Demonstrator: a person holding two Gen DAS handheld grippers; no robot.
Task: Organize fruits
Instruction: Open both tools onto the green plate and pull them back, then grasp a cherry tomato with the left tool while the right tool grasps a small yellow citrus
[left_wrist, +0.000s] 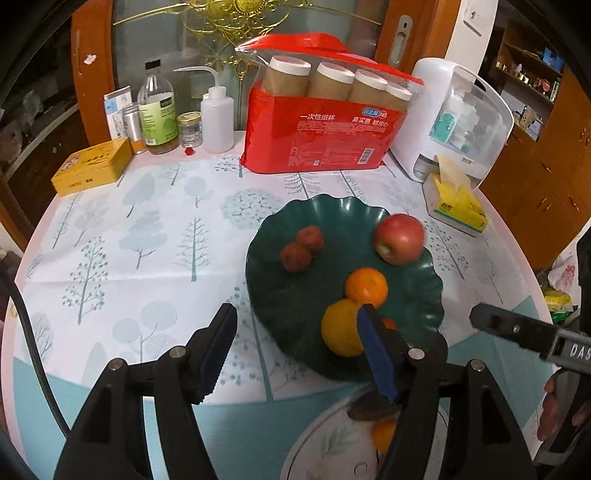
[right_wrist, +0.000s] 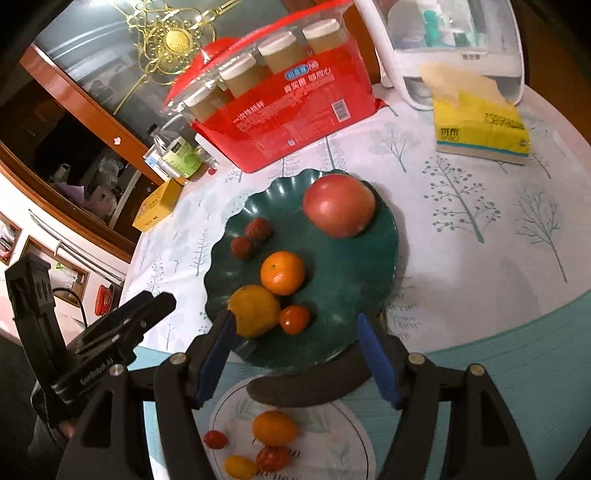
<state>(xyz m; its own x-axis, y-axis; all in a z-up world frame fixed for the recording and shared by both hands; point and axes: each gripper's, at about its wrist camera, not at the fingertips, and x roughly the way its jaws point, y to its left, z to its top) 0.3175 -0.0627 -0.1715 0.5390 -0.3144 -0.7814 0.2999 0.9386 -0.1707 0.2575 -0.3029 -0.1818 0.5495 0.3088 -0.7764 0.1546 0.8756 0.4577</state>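
Below, glossy scalloped green plate (right_wrist: 384, 236) of round fruit — both hand-held grippers (right_wrist: 295, 365) agape, empty.

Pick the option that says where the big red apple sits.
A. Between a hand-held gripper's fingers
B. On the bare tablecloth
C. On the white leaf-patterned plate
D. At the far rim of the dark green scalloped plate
D: the big red apple rests at the far rim of the dark green scalloped plate, clear of both grippers.

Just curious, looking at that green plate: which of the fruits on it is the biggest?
The red apple at the far edge of the green plate. It is clearly larger than the yellow lemon, the mandarin and the small fruits.
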